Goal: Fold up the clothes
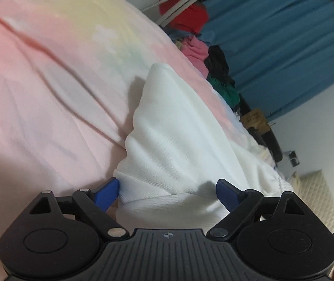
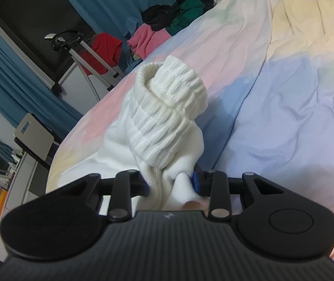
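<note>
A white sweatshirt point(image 1: 178, 135) lies bunched on a pastel bedsheet point(image 1: 50, 93). My left gripper point(image 1: 167, 190) is open, its blue fingertips point(image 1: 107, 192) on either side of a white fold at the garment's near edge. In the right wrist view my right gripper point(image 2: 170, 182) is shut on the white sweatshirt point(image 2: 120, 149), pinching cloth near its ribbed cuff point(image 2: 167, 107), which is rolled and stands up above the bedsheet point(image 2: 284, 93).
A pile of pink, black, green and red clothes point(image 1: 204, 53) lies at the bed's far edge, also in the right wrist view point(image 2: 164, 23). Blue curtains point(image 1: 284, 46) and a metal stand point(image 2: 92, 56) are beyond. A desk point(image 2: 33, 135) stands at left.
</note>
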A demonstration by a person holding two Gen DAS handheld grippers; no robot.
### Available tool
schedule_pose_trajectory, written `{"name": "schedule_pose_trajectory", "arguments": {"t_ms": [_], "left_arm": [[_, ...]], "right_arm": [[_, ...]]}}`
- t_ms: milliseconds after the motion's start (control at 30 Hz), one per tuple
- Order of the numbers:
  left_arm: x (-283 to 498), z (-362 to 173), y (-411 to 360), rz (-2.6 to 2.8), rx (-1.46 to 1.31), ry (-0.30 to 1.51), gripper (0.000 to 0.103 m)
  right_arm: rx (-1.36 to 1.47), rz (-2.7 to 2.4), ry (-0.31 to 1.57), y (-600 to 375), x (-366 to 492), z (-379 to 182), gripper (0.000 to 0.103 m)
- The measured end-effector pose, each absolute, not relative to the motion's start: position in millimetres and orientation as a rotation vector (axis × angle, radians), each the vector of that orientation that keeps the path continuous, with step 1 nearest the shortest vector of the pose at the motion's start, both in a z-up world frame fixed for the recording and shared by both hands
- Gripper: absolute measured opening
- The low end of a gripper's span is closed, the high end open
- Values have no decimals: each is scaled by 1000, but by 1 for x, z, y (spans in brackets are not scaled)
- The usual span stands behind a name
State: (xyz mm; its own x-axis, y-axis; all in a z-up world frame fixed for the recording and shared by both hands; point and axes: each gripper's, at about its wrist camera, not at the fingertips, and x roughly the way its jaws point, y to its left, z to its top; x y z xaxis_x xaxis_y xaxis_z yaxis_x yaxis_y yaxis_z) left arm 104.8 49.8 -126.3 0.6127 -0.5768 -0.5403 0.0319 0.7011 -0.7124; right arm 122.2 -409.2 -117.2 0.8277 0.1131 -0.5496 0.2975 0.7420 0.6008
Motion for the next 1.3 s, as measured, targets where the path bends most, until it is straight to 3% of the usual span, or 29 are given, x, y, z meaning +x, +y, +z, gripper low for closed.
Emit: {"name": "schedule_pose_trajectory", "arguments": {"t_ms": [200,533,633,933,1067,1300], "left_arm": [[103,-125,54,-413,-673,851,88],[84,-106,50,-378,-607,710,47],[80,-93,51,-405,-628,672,41],[95,-33,10,-533,-708,616,35],[133,-3,-58,-609,-650,627,34],[242,20,-220,-735,-477,576,34]], "right_arm": [[710,-112,588,-404,122,-112,35],[774,-57,518,-408,116,-103,34],[763,-44,504,-406,113,-97,33],[686,17,377,-435,96,-40,31],[574,-38,330,-469,102,-8,31],[624,-196,295,-586,160,25,31]]}}
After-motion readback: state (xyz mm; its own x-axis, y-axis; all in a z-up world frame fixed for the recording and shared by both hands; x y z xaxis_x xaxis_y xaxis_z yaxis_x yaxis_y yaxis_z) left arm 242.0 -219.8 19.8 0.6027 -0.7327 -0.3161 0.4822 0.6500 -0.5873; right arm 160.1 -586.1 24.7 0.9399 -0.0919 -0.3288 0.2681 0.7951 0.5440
